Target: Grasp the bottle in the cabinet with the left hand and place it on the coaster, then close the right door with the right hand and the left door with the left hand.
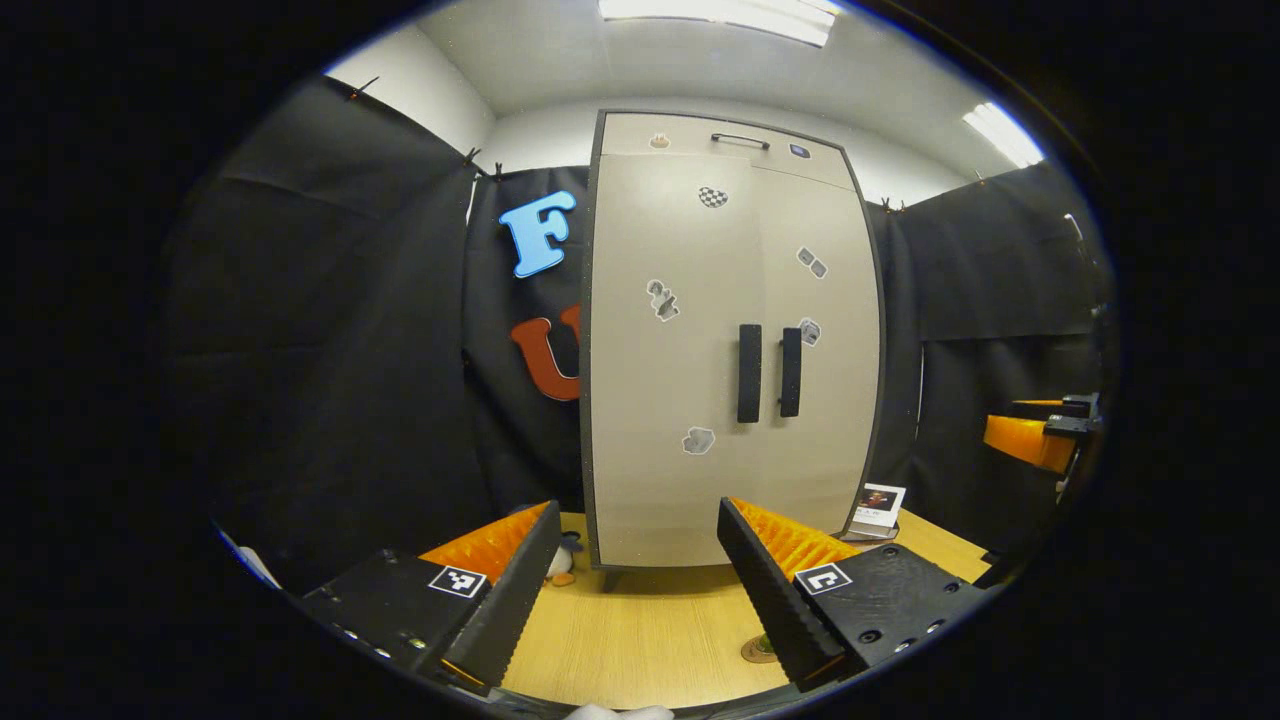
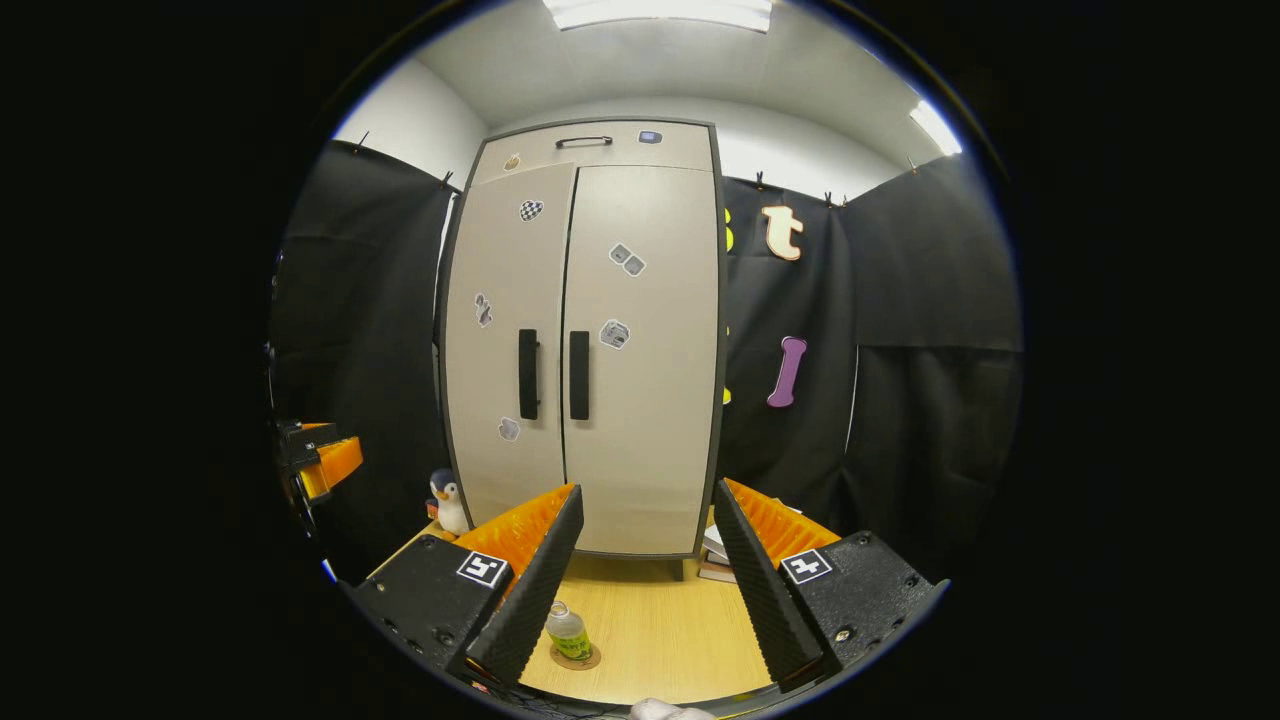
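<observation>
I see both doors [image 2: 580, 350] closed, the bottle [image 2: 567, 632] on its coaster [image 2: 576, 658], and each hand-held gripper [image 1: 635, 590] [image 2: 640, 590] spread wide, holding nothing.

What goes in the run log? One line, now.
bottle on coaster | cabinet doors shut | both grippers open, empty

No text, brand or number can be read. The stickers on the cabinet [image 2: 585, 340] doors, the label on the bottle [image 2: 567, 634] and the small card [image 1: 879, 505] beside the cabinet are too small.
</observation>
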A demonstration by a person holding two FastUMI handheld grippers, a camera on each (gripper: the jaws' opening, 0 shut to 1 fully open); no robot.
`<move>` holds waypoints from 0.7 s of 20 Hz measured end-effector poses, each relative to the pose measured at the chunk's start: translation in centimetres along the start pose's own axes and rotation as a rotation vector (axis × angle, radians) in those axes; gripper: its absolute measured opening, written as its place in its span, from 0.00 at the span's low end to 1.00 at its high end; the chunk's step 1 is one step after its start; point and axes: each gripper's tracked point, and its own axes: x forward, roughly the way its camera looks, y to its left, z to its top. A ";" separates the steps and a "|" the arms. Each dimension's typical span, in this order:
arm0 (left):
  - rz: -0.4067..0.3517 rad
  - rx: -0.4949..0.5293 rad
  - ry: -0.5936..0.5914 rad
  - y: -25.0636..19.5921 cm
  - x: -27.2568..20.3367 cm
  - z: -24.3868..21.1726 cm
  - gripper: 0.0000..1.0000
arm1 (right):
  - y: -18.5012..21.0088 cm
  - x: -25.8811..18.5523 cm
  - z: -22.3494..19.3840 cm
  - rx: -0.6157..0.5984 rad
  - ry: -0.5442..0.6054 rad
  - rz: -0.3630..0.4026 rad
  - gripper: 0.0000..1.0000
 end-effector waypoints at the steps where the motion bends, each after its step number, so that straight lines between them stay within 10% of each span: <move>1: 0.001 0.005 -0.002 0.0 0.0 0.1 0.96 | -0.1 -0.1 0.2 0.000 -0.004 -0.002 0.82; 14: -0.001 0.004 -0.020 -1.2 -3.2 0.6 0.96 | -0.7 -3.5 0.2 -0.001 -0.015 -0.003 0.82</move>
